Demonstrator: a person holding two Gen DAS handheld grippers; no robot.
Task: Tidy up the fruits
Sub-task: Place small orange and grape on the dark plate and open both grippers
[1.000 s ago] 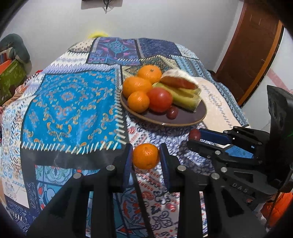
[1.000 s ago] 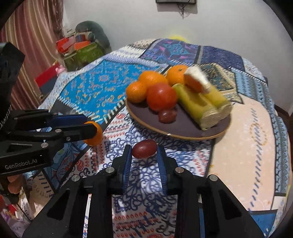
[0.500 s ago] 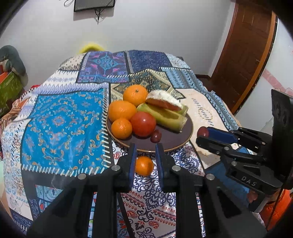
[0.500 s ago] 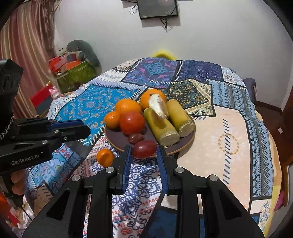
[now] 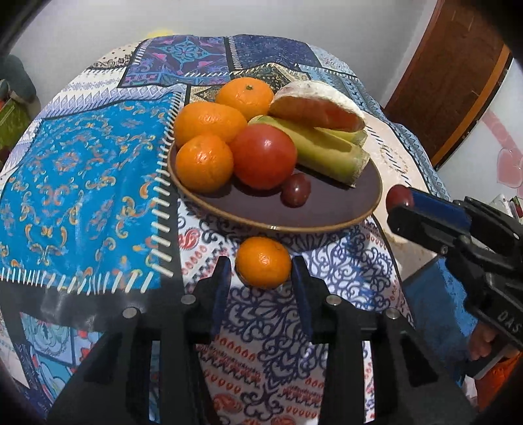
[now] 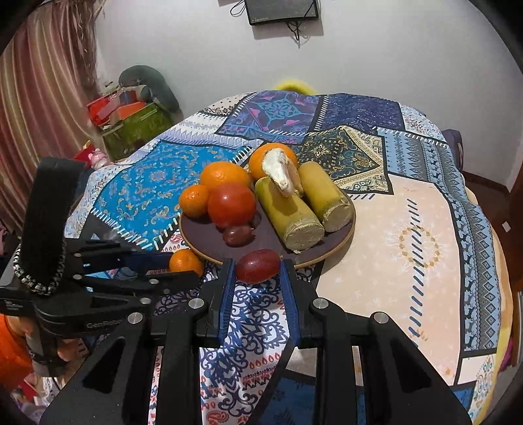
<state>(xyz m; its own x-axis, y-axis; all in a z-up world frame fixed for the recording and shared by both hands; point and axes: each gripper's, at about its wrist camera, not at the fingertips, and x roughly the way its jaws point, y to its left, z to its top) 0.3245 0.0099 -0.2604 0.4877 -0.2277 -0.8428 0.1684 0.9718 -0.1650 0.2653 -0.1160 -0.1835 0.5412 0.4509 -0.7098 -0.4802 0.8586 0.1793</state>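
Observation:
A brown plate (image 5: 327, 215) (image 6: 346, 225) holds three oranges, a red tomato (image 5: 263, 156) (image 6: 231, 204), a dark red fruit (image 5: 295, 194), two green cane pieces (image 6: 294, 212) and a pomelo wedge (image 5: 317, 106). A small orange (image 5: 263, 262) (image 6: 184, 261) lies on the cloth in front of the plate, between the open fingers of my left gripper (image 5: 261, 278); small gaps show on both sides. My right gripper (image 6: 256, 274) is shut on a dark red fruit (image 6: 258, 265) (image 5: 398, 197), held above the cloth at the plate's near rim.
The table has a patchwork cloth (image 5: 81, 170) (image 6: 425, 235). A brown door (image 5: 451, 75) stands at the right. A curtain (image 6: 42, 98) and a pile of boxes and bags (image 6: 130, 114) stand at the left beside the table. A screen (image 6: 282, 11) hangs on the wall.
The left gripper has come back close to the small orange on the cloth, fingers wider apart. The right gripper keeps the dark red fruit and has moved a little nearer the plate.

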